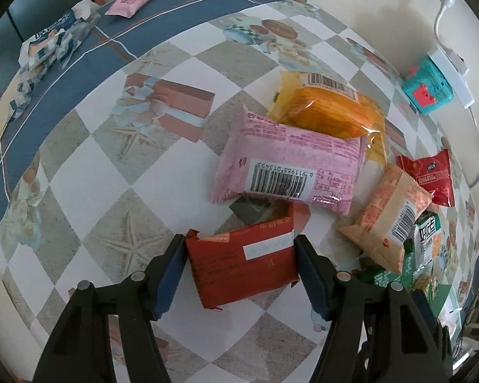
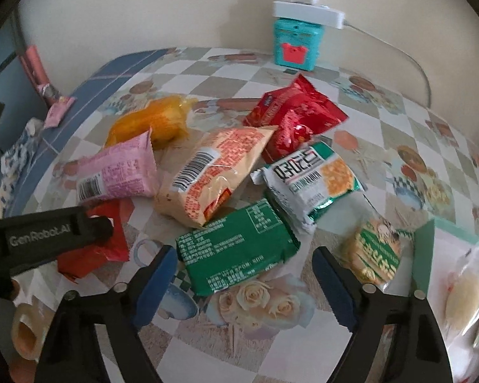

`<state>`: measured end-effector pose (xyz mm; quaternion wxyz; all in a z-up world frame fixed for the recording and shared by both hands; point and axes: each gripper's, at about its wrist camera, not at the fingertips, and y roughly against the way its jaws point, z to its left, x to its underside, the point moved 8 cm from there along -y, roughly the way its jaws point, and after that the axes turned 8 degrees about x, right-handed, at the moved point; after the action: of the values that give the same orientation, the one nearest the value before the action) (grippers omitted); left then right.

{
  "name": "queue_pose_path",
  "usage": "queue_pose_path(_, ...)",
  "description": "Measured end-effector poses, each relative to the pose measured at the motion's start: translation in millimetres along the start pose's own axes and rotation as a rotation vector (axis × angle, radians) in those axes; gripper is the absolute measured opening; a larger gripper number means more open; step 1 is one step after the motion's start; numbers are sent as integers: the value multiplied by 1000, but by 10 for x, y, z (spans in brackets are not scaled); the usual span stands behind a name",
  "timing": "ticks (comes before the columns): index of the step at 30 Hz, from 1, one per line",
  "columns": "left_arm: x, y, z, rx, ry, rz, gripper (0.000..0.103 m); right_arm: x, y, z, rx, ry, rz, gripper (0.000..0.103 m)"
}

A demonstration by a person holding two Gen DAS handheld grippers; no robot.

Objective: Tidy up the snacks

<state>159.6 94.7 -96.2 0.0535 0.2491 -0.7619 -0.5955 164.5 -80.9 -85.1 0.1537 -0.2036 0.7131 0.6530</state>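
Note:
My left gripper [image 1: 239, 255] has its blue pads against both sides of a dark red snack pack [image 1: 242, 265] on the checkered tablecloth; that pack also shows in the right wrist view [image 2: 92, 245] under the left gripper's black body. Beyond it lie a pink pack [image 1: 290, 169], an orange pack [image 1: 329, 108], a beige pack [image 1: 389, 217] and a small red pack [image 1: 431, 175]. My right gripper [image 2: 244, 274] is open, with a dark green pack [image 2: 236, 252] between and just beyond its fingertips. A white-green pack [image 2: 309, 178] and a green-yellow pack [image 2: 376, 249] lie nearby.
A teal box [image 2: 297, 43] with a white power strip [image 2: 306, 9] on it stands by the wall. A second pink pack [image 1: 132, 0] and a blue-white wrapper [image 1: 54, 38] lie on the blue border far left. A clear bag [image 2: 466, 290] lies at right, a tape roll [image 2: 25, 328] at lower left.

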Motion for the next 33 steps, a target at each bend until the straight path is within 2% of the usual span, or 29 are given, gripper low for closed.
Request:
queue_pose_path(6,-11,0,28,-1,2,0,69,-36,-73,78,0,66,12,85)
queue_pose_path(9,-7,-3,16,0,4,1,70,-44,-102,100,14,91,19,78)
queue_pose_path(16,-11,-12,4,-10,3,2,70,-5,-55,135,19,110,16,72)
queue_pose_path(26,31,-69,-17,-18,-23,15,72,117,20,131,22,99,25,72)
queue_pose_path(33,71,-108,-41,-42,-55,23,79,87,-27,141,58,124,31,77)
